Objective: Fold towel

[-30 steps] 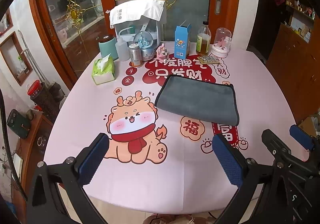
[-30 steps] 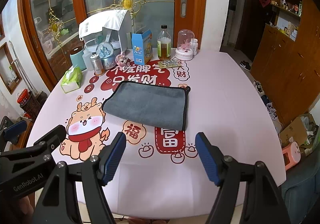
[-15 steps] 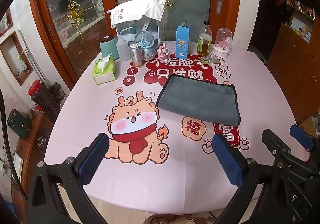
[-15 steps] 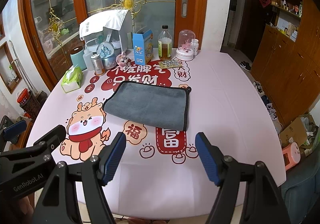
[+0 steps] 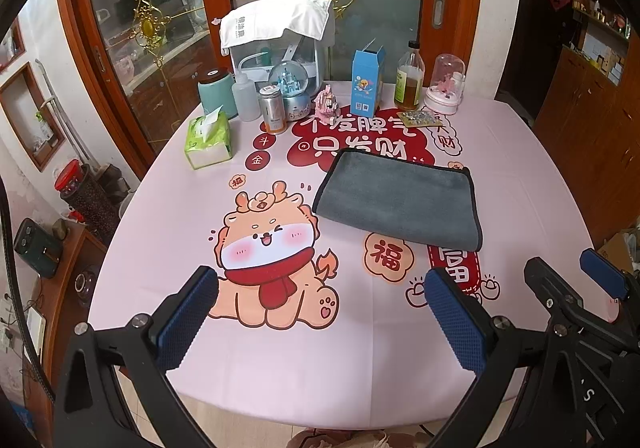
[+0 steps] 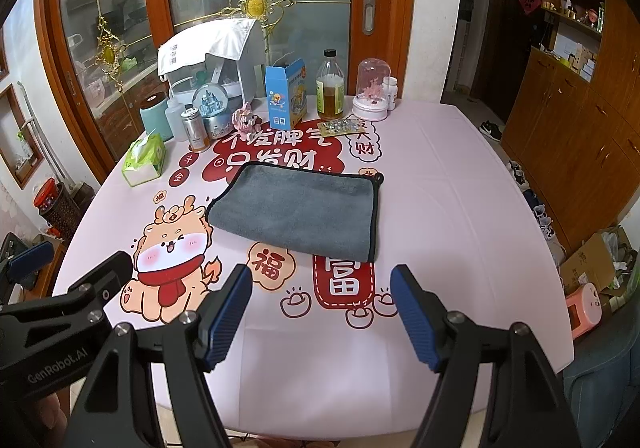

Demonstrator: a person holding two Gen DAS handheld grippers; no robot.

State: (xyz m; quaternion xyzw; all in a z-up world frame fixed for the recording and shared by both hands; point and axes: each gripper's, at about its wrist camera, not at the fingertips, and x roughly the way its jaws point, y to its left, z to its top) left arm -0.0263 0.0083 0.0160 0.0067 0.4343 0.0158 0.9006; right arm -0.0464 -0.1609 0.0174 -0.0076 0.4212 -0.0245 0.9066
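Since the earlier frames almost nothing has moved: the view has only crept slightly nearer the bench, and the grey microfibre towel with black piping (image 5: 398, 199) (image 6: 298, 207) lies as before, folded flat at the middle of the pink printed tablecloth on the round bench (image 5: 280, 368) (image 6: 460, 207). The left gripper (image 5: 320, 322) and right gripper (image 6: 322, 316) hover over the near edge, fingers spread wide and released, well apart from the towel. "GenRobot.AI" reads on the left gripper's body in the right view. Red characters on the cloth include 福 (image 6: 269, 266). At the far edge a clear glass bottle (image 5: 409, 77) is partly filled with amber liquid, and a green tissue pack (image 5: 208, 141) shows a tissue poking out.
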